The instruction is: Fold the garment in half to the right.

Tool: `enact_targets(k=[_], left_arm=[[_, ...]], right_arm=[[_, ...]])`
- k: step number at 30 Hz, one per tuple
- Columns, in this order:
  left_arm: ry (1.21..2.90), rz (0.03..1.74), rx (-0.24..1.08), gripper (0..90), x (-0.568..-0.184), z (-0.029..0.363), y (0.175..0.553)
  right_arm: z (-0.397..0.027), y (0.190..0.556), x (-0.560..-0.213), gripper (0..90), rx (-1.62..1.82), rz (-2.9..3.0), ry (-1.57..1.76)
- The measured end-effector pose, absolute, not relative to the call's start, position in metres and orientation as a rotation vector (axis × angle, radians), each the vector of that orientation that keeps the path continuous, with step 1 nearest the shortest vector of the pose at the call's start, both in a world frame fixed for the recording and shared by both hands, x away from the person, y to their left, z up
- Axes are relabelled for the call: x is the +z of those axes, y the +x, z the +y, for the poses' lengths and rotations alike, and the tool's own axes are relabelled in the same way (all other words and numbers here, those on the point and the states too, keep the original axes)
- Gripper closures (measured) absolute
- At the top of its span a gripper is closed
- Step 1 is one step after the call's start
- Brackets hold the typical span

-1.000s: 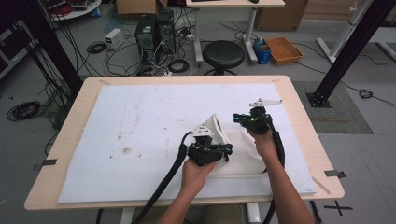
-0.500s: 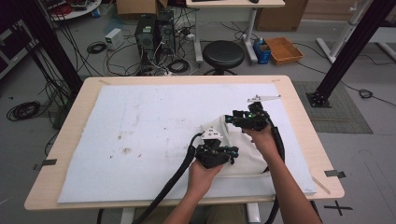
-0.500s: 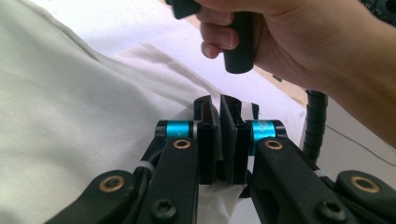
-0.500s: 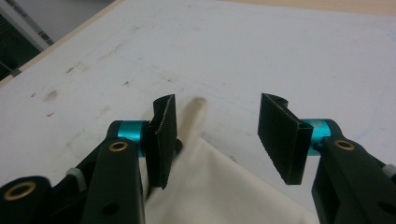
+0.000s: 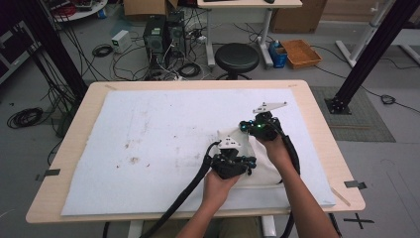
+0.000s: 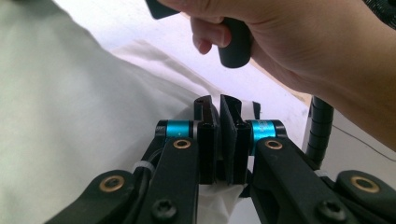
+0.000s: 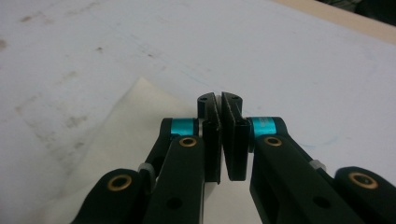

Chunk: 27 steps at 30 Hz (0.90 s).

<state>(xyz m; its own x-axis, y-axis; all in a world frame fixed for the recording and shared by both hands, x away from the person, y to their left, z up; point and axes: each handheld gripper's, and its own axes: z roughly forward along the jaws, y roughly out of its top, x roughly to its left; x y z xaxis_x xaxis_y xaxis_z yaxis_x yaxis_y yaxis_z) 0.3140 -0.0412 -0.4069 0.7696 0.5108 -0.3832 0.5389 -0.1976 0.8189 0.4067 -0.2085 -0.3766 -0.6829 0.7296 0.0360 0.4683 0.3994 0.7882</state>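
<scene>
High view has the cream cloth (image 5: 265, 166) bunched near the table's (image 5: 317, 104) right front, both tongs, left (image 5: 236, 148) and right (image 5: 253, 124), closed, seemingly pinching its edges to fold.

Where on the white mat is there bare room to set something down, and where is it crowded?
The white mat lies bare across its left half, apart from a few stains, and along the far edge toward the stool. The near right part is crowded: the cream cloth, the left claw and the right claw sit there.
</scene>
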Motion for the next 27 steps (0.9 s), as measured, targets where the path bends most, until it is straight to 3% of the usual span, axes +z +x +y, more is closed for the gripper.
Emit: enact_targets(k=[19,22,24,27], left_arm=[[1.893,0.763,-0.075,84.1,-0.415,-0.106,0.319],[1.877,0.762,-0.033,68.4,-0.412,-0.103,0.318],[1.857,0.765,0.013,58.7,-0.406,-0.093,0.318],[1.808,0.793,0.075,47.6,-0.397,-0.070,0.319]], right_arm=[[-0.284,0.395,-0.395,87.2,1.075,2.225,1.210],[-0.288,0.393,-0.399,82.9,1.072,2.196,1.230],[-0.291,0.391,-0.399,68.5,1.082,2.165,1.252],[-0.298,0.384,-0.397,60.8,1.124,2.128,1.280]])
